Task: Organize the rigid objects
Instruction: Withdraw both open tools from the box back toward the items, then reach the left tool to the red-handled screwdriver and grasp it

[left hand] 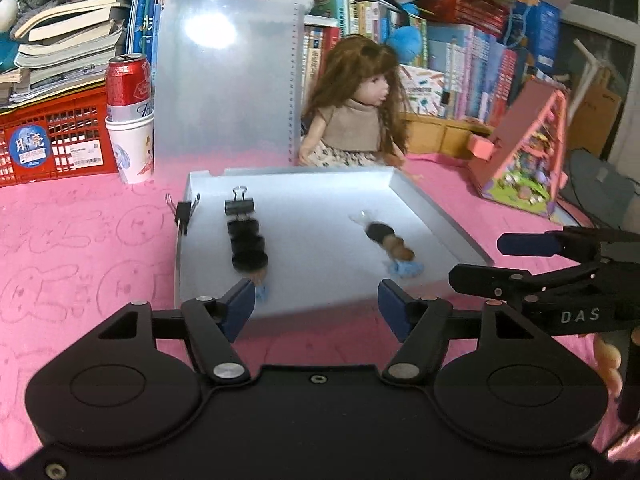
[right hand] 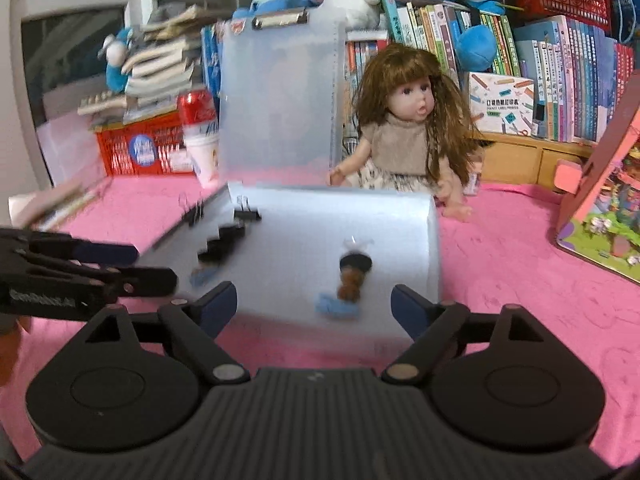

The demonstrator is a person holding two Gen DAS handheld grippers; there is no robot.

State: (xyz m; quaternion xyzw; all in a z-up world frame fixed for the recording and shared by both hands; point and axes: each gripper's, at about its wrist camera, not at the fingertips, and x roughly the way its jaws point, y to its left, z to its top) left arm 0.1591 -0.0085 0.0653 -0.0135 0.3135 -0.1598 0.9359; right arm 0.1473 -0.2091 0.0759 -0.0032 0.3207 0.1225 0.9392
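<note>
I had both tools clear of the work at that moment. My left gripper stood released, its blue pads apart with nothing between them, hanging over the near edge of the white tray. My right gripper was likewise spread wide and empty, just short of the same tray's near edge.

Inside the tray, toward its left side, a line of black binder clips ran from far to near, headed by one clip with its wire handles up. Another binder clip was clamped on the tray's left rim. On the right half lay a small figure, black and brown, with a blue piece at its near end; the blur kept me from telling what it was.

The risks I judged from there: the row sat loose, so a pad coming in low from the near side could have shoved the whole line askew rather than picking one clip. The tray looked light on the pink cloth, and a nudge at its near lip might have slid it toward the doll behind. With both grippers so near each other, the two tools could have collided. The clipboard propped upright at the far side might have toppled if the tray had been pushed.
</note>
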